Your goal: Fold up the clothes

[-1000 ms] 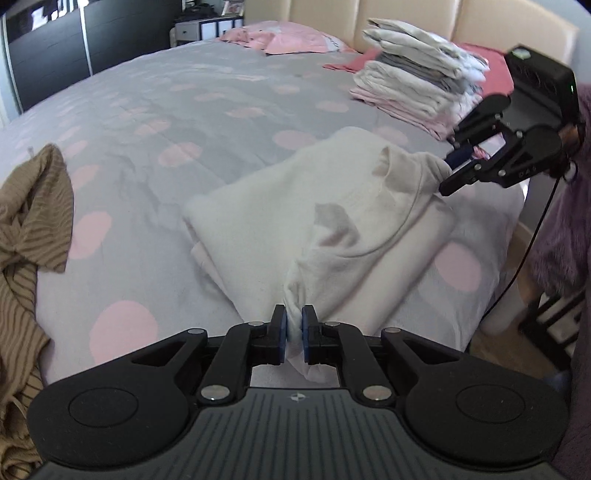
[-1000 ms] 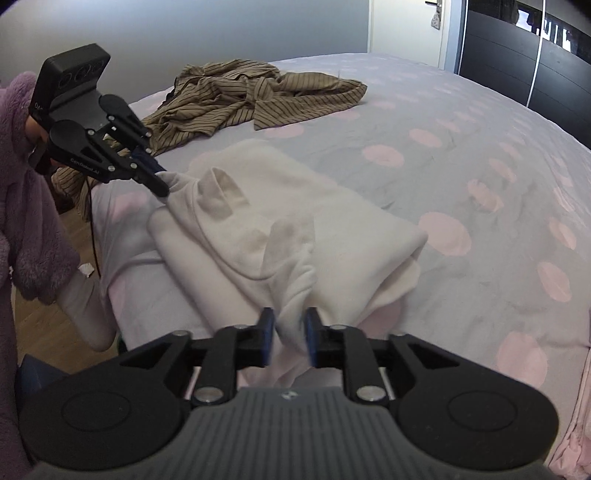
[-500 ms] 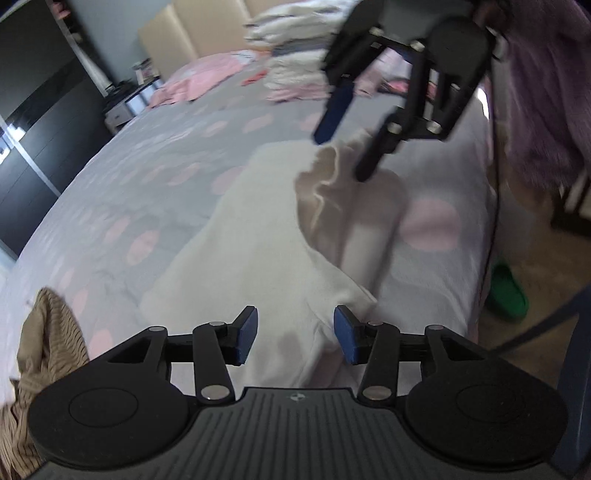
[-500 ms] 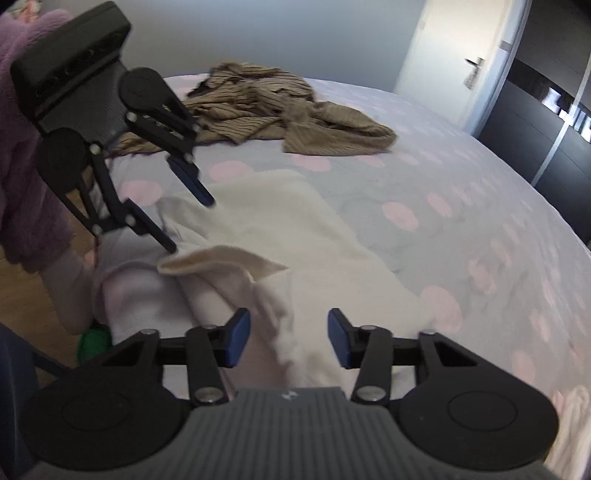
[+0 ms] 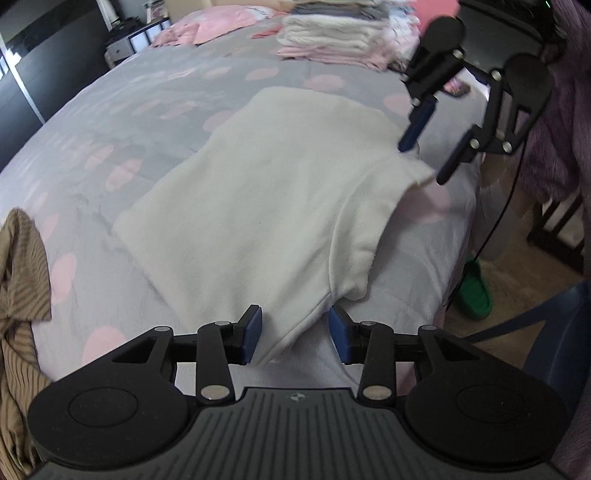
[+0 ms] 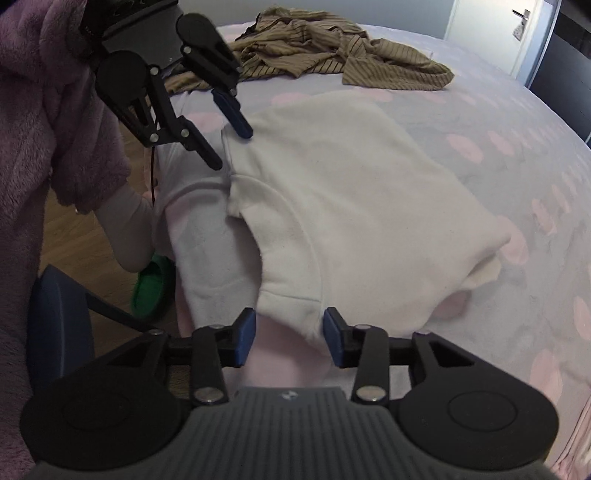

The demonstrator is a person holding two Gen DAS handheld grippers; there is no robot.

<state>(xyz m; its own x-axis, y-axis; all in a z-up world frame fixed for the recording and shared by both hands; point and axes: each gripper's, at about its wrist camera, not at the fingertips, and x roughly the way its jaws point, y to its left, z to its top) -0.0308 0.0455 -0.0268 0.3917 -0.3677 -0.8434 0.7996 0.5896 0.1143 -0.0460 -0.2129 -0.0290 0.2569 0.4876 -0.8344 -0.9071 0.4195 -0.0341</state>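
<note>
A cream sweatshirt [image 5: 273, 199] lies folded flat on the grey bed with pink dots, near the bed's edge; it also shows in the right wrist view [image 6: 351, 199]. My left gripper [image 5: 294, 334] is open, its pads either side of the near corner of the fold, holding nothing. My right gripper [image 6: 288, 332] is open at the opposite corner, also empty. Each gripper shows in the other's view, open above the far corner: the right one [image 5: 428, 158], the left one [image 6: 232, 147].
A crumpled brown striped garment [image 6: 332, 62] lies further along the bed [image 5: 22, 295]. A stack of folded clothes [image 5: 343, 33] sits near the headboard. The bed edge drops to a wooden floor with a green slipper [image 5: 474, 291] and a blue chair [image 6: 59, 332].
Both grippers opened and let go of the sweatshirt. The raised flap has dropped, and the sweatshirt now lies flat and folded over.
</note>
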